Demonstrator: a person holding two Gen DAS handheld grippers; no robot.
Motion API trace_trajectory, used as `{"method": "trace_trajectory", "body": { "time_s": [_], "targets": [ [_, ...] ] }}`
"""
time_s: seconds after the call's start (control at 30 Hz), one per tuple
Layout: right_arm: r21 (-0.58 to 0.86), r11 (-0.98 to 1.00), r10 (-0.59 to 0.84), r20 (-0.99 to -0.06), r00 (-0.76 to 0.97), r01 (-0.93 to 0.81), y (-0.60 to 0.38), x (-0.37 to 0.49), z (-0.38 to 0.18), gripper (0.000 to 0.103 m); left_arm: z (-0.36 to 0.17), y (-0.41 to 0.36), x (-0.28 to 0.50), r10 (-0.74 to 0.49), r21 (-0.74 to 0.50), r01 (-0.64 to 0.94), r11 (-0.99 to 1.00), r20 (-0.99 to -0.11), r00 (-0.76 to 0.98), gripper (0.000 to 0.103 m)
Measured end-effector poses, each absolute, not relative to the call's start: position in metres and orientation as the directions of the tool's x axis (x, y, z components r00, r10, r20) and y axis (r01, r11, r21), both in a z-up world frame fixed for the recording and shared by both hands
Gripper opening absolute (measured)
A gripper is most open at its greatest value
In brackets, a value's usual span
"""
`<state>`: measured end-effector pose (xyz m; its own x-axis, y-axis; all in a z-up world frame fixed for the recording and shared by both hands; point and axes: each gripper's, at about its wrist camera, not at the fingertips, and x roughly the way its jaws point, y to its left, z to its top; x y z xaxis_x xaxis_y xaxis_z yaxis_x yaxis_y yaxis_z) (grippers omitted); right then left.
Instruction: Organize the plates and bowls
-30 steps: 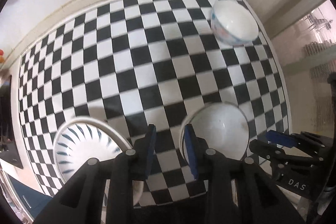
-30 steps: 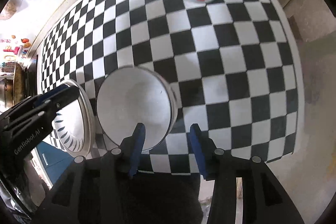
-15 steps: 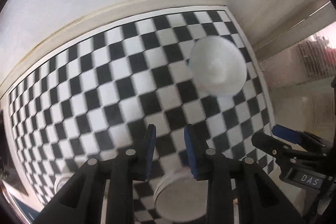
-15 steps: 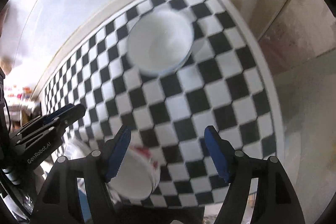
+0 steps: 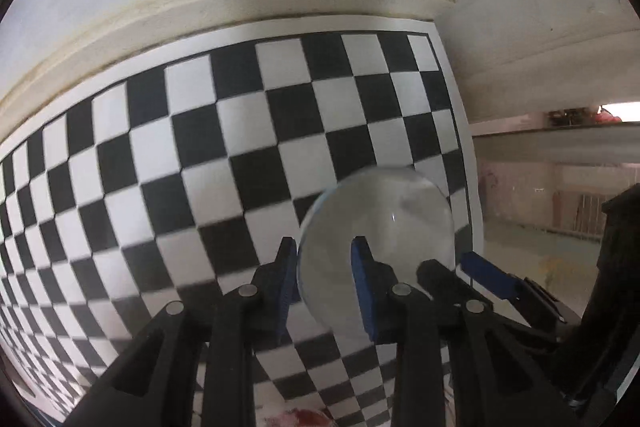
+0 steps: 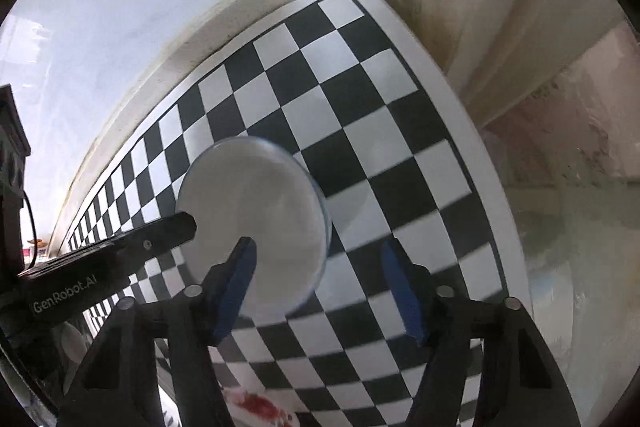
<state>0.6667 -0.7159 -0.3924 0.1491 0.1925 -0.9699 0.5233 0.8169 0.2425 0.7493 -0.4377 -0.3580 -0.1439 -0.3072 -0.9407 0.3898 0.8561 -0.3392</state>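
Both grippers have swung away from the near dishes toward the far corner of the table (image 5: 256, 131), so the striped plate has dropped out of sight and the far white bowl (image 5: 384, 223) now fills the middle of each view. That bowl sits on the checkered cloth close to the right-hand edge, near the corner where the walls meet. From the left wrist camera, the left gripper (image 5: 325, 281) has its jaws set narrow and holding nothing, with the bowl's near rim appearing to lie between the blue pads, one pad outside the wall and one over the inside; I cannot tell whether they touch it yet. The right gripper (image 6: 320, 287) is spread wide and empty, its left pad overlapping the bowl in view, the other well off to the side over bare cloth. A red-patterned dish (image 6: 260, 407) shows only as a sliver at the bottom edge. My worry is the rim pinch: a smooth glazed wall held by one narrow grip could slip or tip the bowl as it lifts, and being so near the table edge, a nudge could send it over. Crowding two grippers onto one bowl also risks a collision.
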Motion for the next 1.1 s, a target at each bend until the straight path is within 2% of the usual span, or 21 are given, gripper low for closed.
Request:
{"method": "trace_trajectory", "body": {
  "time_s": [0.1, 0.2, 0.27, 0.33, 0.4, 0.5, 0.77, 1.1],
  "targets": [
    [0.235, 0.817, 0.202, -0.972, 0.120, 0.527, -0.711, 0.676, -0.407, 0.060, -0.369, -0.442, 0.755, -0.307, -0.347, 0.399, 0.849, -0.938, -0.162, 0.026],
    [0.230, 0.817, 0.215, -0.972, 0.090, 0.529, -0.712, 0.683, -0.420, 0.049, -0.381, -0.444, 0.756, -0.299, -0.353, 0.398, 0.847, -0.934, -0.193, 0.026],
    [0.225, 0.816, 0.222, -0.973, 0.070, 0.533, -0.712, 0.686, -0.427, 0.036, -0.385, -0.440, 0.752, -0.310, -0.370, 0.396, 0.841, -0.928, -0.208, 0.023],
    [0.219, 0.813, 0.228, -0.972, 0.050, 0.539, -0.713, 0.687, -0.434, 0.016, -0.390, -0.441, 0.753, -0.322, -0.385, 0.391, 0.836, -0.921, -0.219, 0.023],
    [0.209, 0.808, 0.218, -0.975, 0.049, 0.551, -0.714, 0.686, -0.436, 0.008, -0.398, -0.440, 0.759, -0.342, -0.410, 0.367, 0.835, -0.909, -0.237, 0.023],
    [0.204, 0.802, 0.215, -0.975, 0.048, 0.561, -0.713, 0.684, -0.436, 0.007, -0.400, -0.435, 0.762, -0.365, -0.434, 0.341, 0.834, -0.897, -0.249, 0.022],
    [0.197, 0.821, 0.213, -0.976, 0.032, 0.536, -0.697, 0.679, -0.431, 0.007, -0.391, -0.436, 0.751, -0.344, -0.403, 0.369, 0.837, -0.913, -0.218, 0.022],
    [0.237, 0.827, 0.241, -0.969, 0.059, 0.510, -0.673, 0.662, -0.410, 0.007, -0.360, -0.411, 0.716, -0.348, -0.387, 0.378, 0.841, -0.922, -0.170, 0.022]
  ]
}}
